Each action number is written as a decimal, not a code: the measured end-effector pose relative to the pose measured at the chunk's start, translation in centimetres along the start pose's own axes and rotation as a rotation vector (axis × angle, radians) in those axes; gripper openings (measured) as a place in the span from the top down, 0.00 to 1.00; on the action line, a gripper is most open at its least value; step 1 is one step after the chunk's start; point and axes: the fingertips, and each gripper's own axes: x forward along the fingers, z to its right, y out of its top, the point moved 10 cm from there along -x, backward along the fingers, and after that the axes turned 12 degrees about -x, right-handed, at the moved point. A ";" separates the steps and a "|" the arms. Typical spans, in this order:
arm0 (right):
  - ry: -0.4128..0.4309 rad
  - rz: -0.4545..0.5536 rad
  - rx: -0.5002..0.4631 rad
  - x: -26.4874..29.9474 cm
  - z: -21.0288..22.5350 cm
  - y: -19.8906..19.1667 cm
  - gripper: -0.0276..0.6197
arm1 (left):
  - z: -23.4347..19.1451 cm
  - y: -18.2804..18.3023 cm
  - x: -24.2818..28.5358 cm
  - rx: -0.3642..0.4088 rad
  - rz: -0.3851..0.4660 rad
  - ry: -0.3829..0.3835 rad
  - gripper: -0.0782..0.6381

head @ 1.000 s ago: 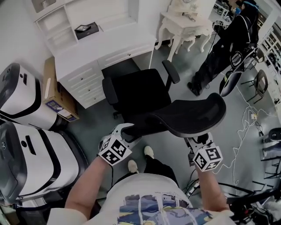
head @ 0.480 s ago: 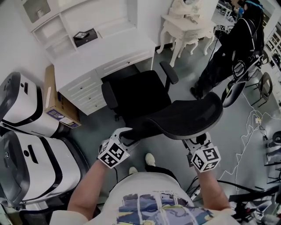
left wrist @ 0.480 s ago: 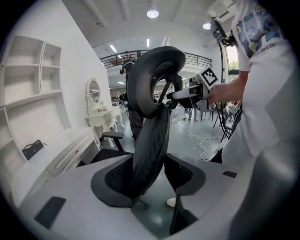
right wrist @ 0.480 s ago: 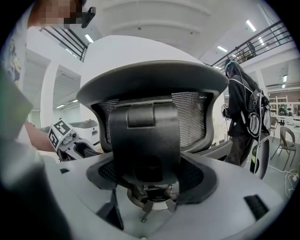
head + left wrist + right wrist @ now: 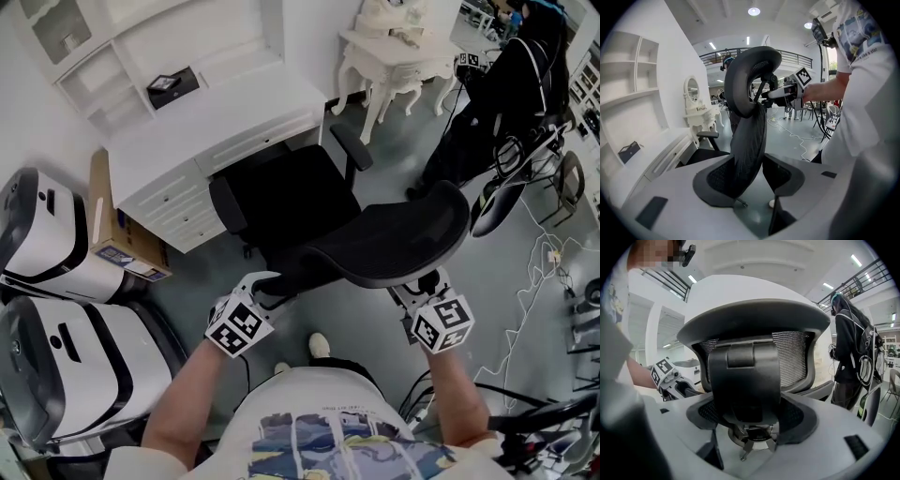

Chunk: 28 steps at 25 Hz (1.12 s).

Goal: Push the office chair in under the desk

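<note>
The black office chair stands with its seat (image 5: 281, 202) at the opening of the white desk (image 5: 216, 112), its mesh backrest (image 5: 384, 244) toward me. My left gripper (image 5: 265, 284) is at the backrest's left edge. In the left gripper view that edge (image 5: 750, 93) runs down between the jaws of my left gripper (image 5: 752, 183), which are closing around it with a sliver of gap. My right gripper (image 5: 419, 292) sits behind the backrest's right part. There my right gripper (image 5: 750, 425) is shut on the black rear support piece (image 5: 745, 376), which fills the space between the pads.
Two large white machines (image 5: 56, 356) and a cardboard box (image 5: 117, 225) stand left of the desk. An ornate white side table (image 5: 394, 56) is at the back right. A person in black (image 5: 506, 94) stands beyond it, near cables (image 5: 544, 253) on the floor.
The chair has rolled a little toward the desk, and both grippers have gone with its backrest.
</note>
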 end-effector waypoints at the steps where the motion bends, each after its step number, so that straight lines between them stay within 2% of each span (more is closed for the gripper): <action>1: 0.005 -0.001 -0.001 0.3 0.3 0.1 0.42 | -0.2 0.2 0.1 -0.001 0.001 0.002 0.61; 20: 0.048 0.005 -0.015 6.3 2.7 2.1 0.42 | -5.5 2.1 1.3 -0.043 0.002 0.035 0.60; 28: 0.051 0.017 -0.015 7.8 2.1 2.7 0.42 | -7.4 2.0 0.9 -0.061 0.006 0.040 0.59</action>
